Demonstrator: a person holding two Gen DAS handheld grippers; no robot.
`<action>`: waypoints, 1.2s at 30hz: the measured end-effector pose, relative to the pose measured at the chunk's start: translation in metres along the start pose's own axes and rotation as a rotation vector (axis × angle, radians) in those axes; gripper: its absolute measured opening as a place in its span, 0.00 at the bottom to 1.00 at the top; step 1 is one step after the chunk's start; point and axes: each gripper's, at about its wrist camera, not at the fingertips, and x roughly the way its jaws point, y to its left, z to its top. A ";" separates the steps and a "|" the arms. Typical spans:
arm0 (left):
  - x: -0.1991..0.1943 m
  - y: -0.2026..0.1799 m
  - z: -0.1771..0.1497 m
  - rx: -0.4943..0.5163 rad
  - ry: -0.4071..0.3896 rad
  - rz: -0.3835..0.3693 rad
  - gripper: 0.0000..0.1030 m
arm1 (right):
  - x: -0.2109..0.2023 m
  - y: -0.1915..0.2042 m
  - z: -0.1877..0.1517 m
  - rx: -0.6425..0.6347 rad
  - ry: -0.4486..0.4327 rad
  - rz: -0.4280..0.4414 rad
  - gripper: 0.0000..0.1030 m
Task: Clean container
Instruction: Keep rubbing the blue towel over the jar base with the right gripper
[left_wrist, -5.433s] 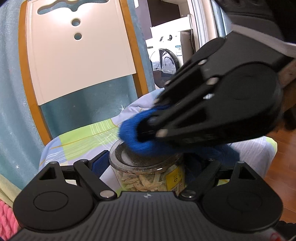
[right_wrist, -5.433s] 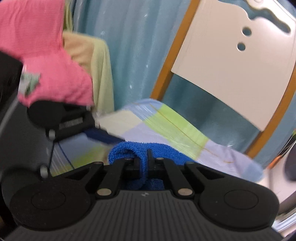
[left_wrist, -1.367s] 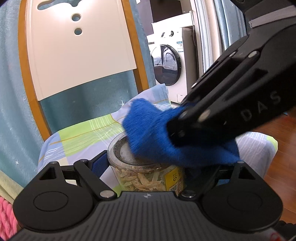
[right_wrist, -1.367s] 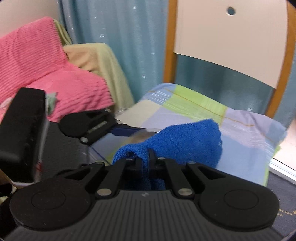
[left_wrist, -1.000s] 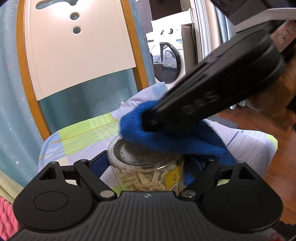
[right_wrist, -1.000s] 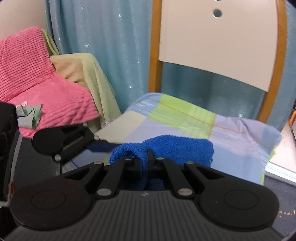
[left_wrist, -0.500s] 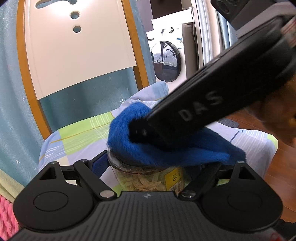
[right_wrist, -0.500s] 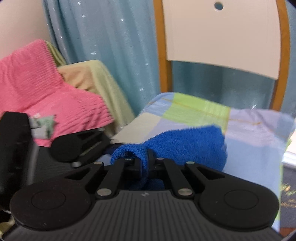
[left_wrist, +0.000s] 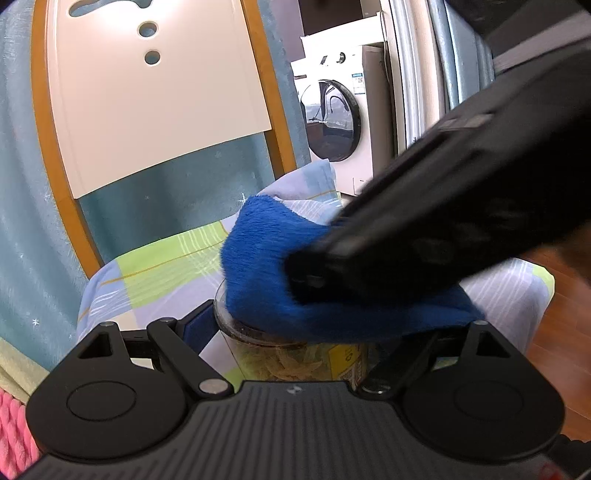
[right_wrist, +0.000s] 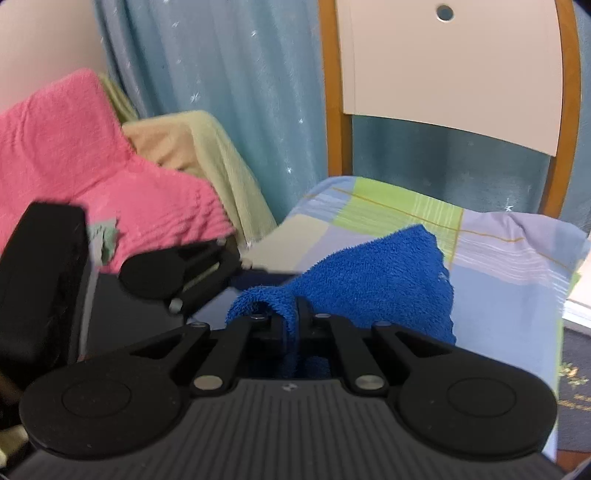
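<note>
I'm steadying the upright jar (left_wrist: 295, 360) between my left hand-held gripper (left_wrist: 295, 343) fingers on the chair cushion (left_wrist: 155, 273); my right hand-held gripper (right_wrist: 291, 321), pinching the blue towel (left_wrist: 280, 280), is pressing directly above its lid.

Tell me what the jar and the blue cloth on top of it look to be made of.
Jar: clear plastic or glass, which one is hard to tell; pale dried contents and a yellow label show through its wall.
Blue cloth: soft terry or microfibre, matte; fuzzy pile and looped texture are visible.
</note>
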 end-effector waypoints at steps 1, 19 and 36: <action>0.000 0.000 0.000 0.001 0.003 -0.001 0.84 | 0.001 -0.002 0.001 -0.007 -0.006 -0.016 0.01; -0.002 0.002 0.003 0.018 0.029 -0.025 0.84 | 0.000 -0.001 -0.004 0.044 -0.027 -0.009 0.01; -0.040 -0.076 0.007 -0.033 0.049 0.058 0.84 | -0.009 0.013 -0.008 -0.021 0.001 -0.057 0.03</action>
